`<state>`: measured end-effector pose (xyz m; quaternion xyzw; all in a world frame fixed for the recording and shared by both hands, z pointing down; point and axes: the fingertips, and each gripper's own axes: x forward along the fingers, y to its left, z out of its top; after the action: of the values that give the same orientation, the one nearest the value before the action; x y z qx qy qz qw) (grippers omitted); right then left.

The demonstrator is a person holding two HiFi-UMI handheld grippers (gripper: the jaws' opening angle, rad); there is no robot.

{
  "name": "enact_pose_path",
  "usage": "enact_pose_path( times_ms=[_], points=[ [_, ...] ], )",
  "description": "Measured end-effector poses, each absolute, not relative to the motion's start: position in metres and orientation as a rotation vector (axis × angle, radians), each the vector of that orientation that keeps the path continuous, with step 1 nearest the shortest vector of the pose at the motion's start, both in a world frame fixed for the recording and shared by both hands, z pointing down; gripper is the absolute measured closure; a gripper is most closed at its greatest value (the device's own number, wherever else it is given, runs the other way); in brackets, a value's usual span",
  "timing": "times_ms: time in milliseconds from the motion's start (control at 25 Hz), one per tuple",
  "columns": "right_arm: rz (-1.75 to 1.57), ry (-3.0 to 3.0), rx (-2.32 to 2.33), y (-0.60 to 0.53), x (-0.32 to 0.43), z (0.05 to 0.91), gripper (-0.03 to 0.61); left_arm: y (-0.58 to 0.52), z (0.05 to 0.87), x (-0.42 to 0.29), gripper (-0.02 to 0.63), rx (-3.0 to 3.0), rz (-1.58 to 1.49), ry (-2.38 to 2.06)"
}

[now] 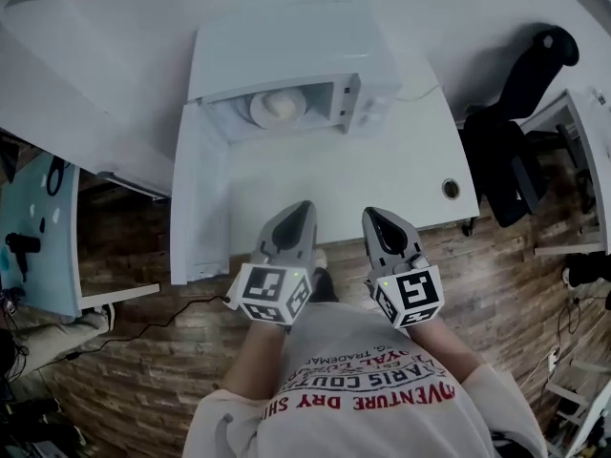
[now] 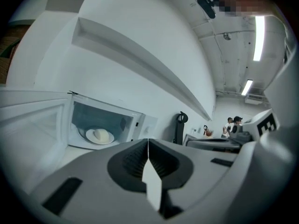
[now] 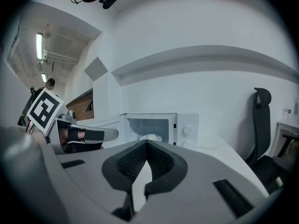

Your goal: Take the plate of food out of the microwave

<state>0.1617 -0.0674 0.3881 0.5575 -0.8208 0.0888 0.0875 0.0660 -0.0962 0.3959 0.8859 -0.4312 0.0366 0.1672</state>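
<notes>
A white microwave (image 1: 296, 51) stands at the back of the white table (image 1: 382, 175), its door (image 1: 199, 198) swung wide to the left. Inside the cavity sits a white plate with pale food (image 1: 277, 108), also visible as the plate (image 2: 99, 135) in the left gripper view and the plate (image 3: 149, 137) in the right gripper view. My left gripper (image 1: 304, 208) and right gripper (image 1: 376, 216) hover side by side over the table's near edge, well short of the microwave. Both have jaws shut with nothing between them: left gripper (image 2: 148, 146), right gripper (image 3: 146, 148).
A black office chair (image 1: 520, 127) stands right of the table, beside another desk (image 1: 587, 146). A glass-topped table (image 1: 38, 232) with dark items is at the left. A round cable hole (image 1: 451, 189) marks the table's right part. People stand far off in the left gripper view.
</notes>
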Motion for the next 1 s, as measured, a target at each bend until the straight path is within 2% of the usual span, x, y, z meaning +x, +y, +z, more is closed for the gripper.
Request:
enact_pose_path(
  times_ms=[440,1000],
  points=[
    [0.272,-2.475,1.6,-0.205,0.151,0.396,0.575,-0.229,0.407,0.042,0.604,2.4,0.066,-1.344],
    [0.31,-2.532,1.388,-0.274,0.144,0.436,0.575,-0.278,0.47,0.028,0.603,2.088,-0.057,-1.468]
  ],
)
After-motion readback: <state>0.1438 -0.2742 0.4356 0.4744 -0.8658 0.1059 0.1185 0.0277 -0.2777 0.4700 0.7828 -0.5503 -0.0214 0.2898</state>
